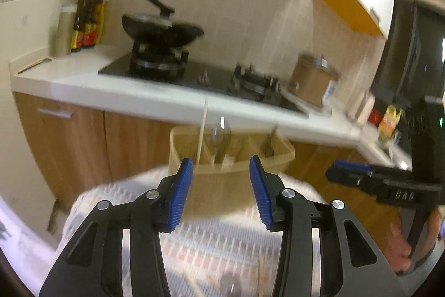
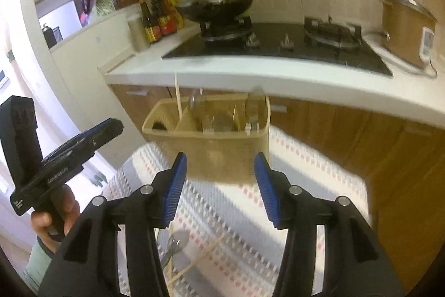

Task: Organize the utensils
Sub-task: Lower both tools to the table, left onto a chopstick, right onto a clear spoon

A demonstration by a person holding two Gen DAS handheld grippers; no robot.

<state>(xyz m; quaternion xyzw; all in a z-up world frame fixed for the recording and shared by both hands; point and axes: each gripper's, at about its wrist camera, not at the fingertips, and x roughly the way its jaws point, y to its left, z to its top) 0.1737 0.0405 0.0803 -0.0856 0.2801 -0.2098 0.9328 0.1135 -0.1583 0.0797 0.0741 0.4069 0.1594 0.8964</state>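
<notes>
Left tongs [image 1: 221, 185] and right tongs [image 2: 219, 183] both stand parted, nothing between the pads; the beige utensil holder [image 2: 222, 146] sits mid-frame on the patterned cloth [image 2: 306, 185], one chopstick [image 2: 178, 96] upright in its left compartment; a spoon [image 2: 175, 244] lies at bottom centre.

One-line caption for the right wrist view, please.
Right tool open and empty before the caddy, spoon and chopstick left on the cloth.

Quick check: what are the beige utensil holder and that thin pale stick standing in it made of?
Beige divided utensil holder: looks like matte, slightly translucent plastic, with moulded rounded corners and thin partitions. Thin pale stick: probably a bare wood or bamboo chopstick, straight with no shine; blur leaves this uncertain.
</notes>
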